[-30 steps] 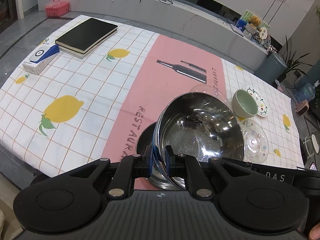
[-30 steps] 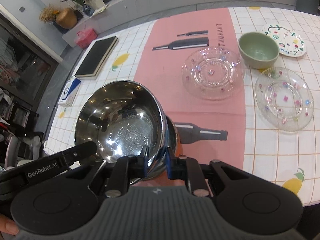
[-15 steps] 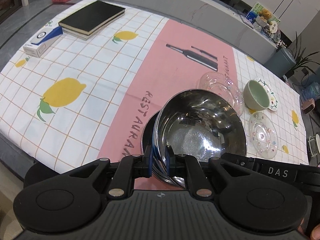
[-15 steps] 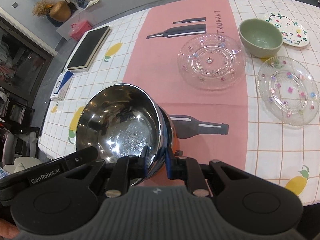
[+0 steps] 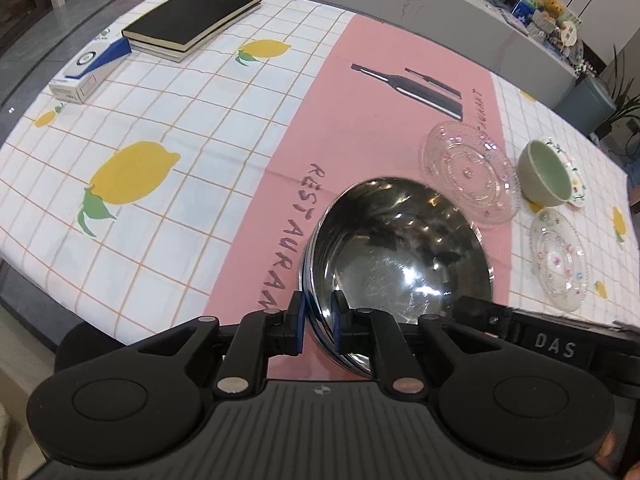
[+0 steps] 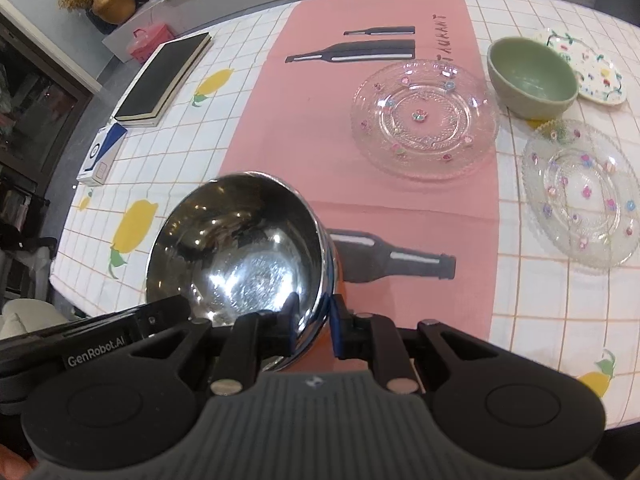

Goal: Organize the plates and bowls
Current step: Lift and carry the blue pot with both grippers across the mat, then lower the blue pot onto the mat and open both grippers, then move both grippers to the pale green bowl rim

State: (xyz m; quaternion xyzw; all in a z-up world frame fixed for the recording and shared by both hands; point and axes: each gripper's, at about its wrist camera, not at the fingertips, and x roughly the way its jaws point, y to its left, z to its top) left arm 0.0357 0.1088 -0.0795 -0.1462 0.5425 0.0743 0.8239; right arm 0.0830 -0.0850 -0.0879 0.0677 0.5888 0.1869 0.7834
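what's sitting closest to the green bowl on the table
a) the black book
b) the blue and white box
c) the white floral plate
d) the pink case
c: the green bowl sits right against the white floral plate, overlapping its edge in the right wrist view, while the book and the box lie at the far left end of the table.

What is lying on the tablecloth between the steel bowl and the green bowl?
In the right wrist view, a clear glass plate with small flower dots lies between the steel bowl and the green bowl. Nothing else is there, only tablecloth.
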